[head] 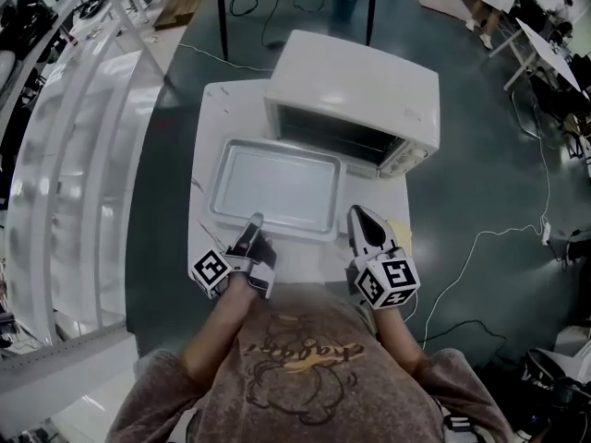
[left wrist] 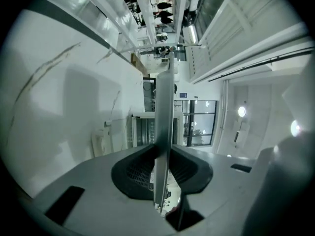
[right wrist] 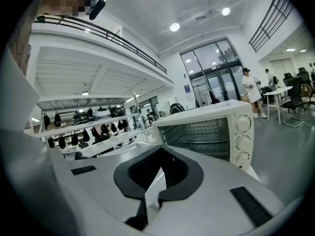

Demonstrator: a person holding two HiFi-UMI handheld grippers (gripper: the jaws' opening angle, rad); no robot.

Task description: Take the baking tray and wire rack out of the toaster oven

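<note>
L gripper (head: 253,221) clamped on baking tray (head: 277,178) near rim, R gripper (head: 356,214) closed, empty. One-sided hold: keep tray level, land it clear of toaster oven (head: 360,81)

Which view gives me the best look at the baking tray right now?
Head view: the whole baking tray shows from above, before the toaster oven. Left gripper view shows only its rim edge-on, clamped by the left gripper. Right gripper view doesn't show it clearly.

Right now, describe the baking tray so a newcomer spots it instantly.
On the white table stands a white toaster oven. Directly before it is the baking tray: the only shallow, silvery pan, its near rim pinched by the left gripper.
</note>
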